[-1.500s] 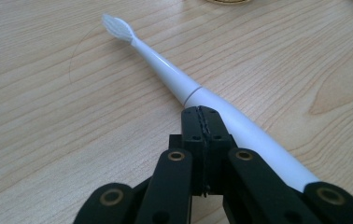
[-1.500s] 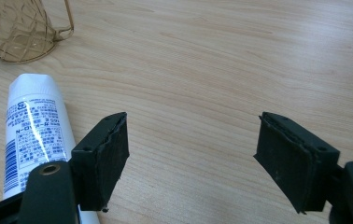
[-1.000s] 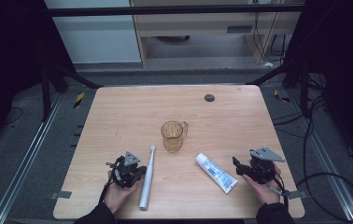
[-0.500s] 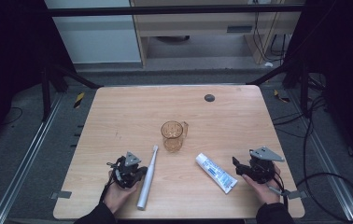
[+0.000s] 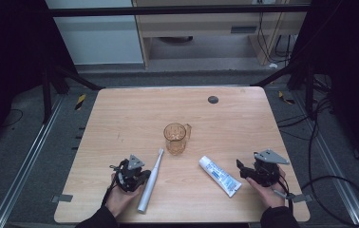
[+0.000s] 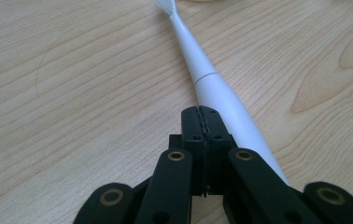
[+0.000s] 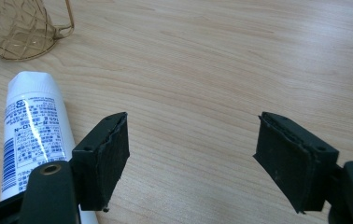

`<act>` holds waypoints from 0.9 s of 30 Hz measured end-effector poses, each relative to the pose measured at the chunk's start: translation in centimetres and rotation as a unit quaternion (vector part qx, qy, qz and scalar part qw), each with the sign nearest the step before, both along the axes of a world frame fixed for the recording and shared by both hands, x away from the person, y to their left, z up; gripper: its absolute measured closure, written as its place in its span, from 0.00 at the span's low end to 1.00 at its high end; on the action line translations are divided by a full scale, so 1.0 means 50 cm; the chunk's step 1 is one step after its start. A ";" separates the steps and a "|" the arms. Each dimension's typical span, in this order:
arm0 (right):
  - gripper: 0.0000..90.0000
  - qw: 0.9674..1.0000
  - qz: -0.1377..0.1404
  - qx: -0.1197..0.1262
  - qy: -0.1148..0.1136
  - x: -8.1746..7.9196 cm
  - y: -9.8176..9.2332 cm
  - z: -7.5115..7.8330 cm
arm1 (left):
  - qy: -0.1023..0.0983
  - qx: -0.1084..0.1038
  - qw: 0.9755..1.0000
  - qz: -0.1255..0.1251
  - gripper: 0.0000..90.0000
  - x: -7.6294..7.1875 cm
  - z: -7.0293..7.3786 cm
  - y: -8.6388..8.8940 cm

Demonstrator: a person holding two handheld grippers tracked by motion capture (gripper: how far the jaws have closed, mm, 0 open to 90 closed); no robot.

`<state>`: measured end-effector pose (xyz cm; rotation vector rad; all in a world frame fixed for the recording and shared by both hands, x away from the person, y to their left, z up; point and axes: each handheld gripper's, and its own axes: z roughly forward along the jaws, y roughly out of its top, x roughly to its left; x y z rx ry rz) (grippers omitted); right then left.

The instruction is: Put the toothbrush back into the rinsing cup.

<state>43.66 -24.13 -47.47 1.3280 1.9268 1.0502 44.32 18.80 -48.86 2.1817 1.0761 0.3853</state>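
Observation:
A white electric toothbrush (image 5: 150, 180) lies on the wooden table (image 5: 120, 118), head toward the cup. My left gripper (image 5: 137, 178) rests just left of its handle, jaws shut with nothing between them; in the left gripper view the toothbrush (image 6: 212, 79) runs past the closed tips (image 6: 201, 112) on their right. A white toothpaste tube (image 5: 219, 175) lies at the front right. My right gripper (image 5: 243, 170) sits on the table right of it, jaws wide open and empty (image 7: 191, 144), the tube (image 7: 32, 140) beside its left jaw. An amber see-through cup (image 5: 175, 137) with a handle stands mid-table.
A small dark round disc (image 5: 212, 99) sits flush in the table near its far edge. Dark floor, rails and cables surround the table. The cup (image 7: 18, 28) stands beyond the tube in the right gripper view.

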 end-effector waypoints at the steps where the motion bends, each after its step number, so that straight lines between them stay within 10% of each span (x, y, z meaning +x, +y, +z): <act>1: 0.29 1.000 0.000 0.000 0.000 0.000 0.000 0.000 | -0.001 0.003 1.000 -0.002 0.99 0.000 0.000 0.000; 16: 0.29 1.000 -0.004 0.000 -0.002 0.000 -0.006 0.001 | -0.006 -0.011 1.000 0.007 0.91 0.002 0.012 0.014; 27: 0.29 1.000 -0.010 0.005 0.001 -0.002 -0.012 0.004 | -0.036 0.001 0.999 0.041 0.56 -0.005 0.058 0.026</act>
